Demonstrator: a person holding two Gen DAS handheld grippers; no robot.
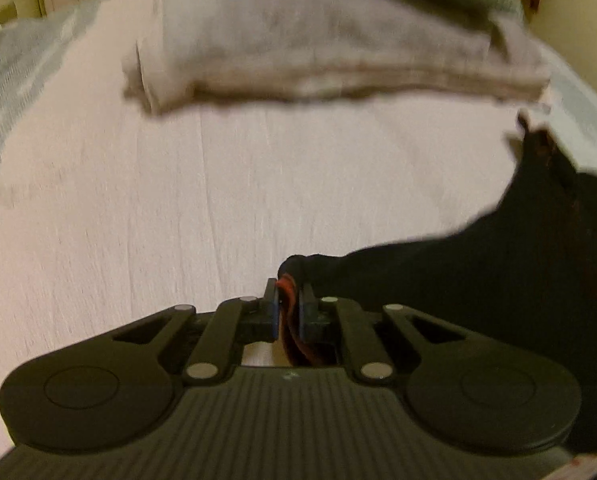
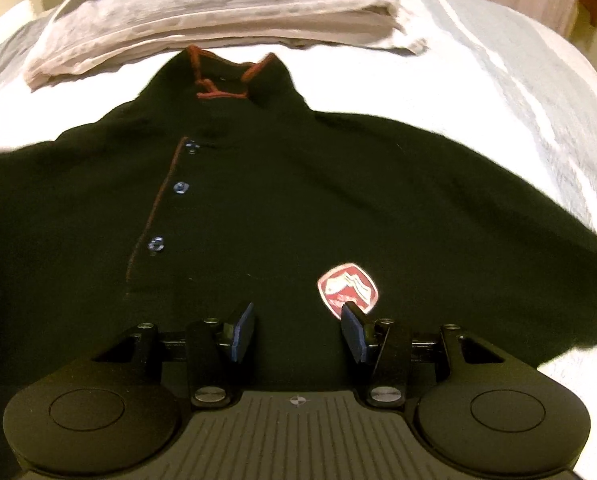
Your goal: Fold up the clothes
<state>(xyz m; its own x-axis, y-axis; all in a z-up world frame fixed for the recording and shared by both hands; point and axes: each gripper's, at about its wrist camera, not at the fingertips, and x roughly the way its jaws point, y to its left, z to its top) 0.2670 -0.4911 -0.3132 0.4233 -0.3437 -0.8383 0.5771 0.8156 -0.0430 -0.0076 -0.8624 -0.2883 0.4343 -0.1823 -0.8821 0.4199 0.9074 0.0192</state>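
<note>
A black shirt (image 2: 298,200) is spread face up on the bed (image 2: 478,92), its red-trimmed collar (image 2: 226,80) pointed toward the far edge. Three buttons (image 2: 181,188) are seen along the placket, and a red crest (image 2: 348,286) is seen on the chest. Beyond the collar, a stack of folded pale clothes (image 2: 218,24) is laid near the far edge of the bed, just beside the collar; whether the two touch cannot be told.

The left tool (image 1: 289,304) is closed tightly on a red-edged bit of the shirt's hem or sleeve (image 1: 288,292), which is pinched between the pads while the dark cloth trails off to the right. The picture from this side is blurred.

The right tool (image 2: 298,332) is held over the shirt's chest with its jaws set well apart and nothing gripped between them; the right finger (image 2: 354,336) is seen just in front of the crest.
</note>
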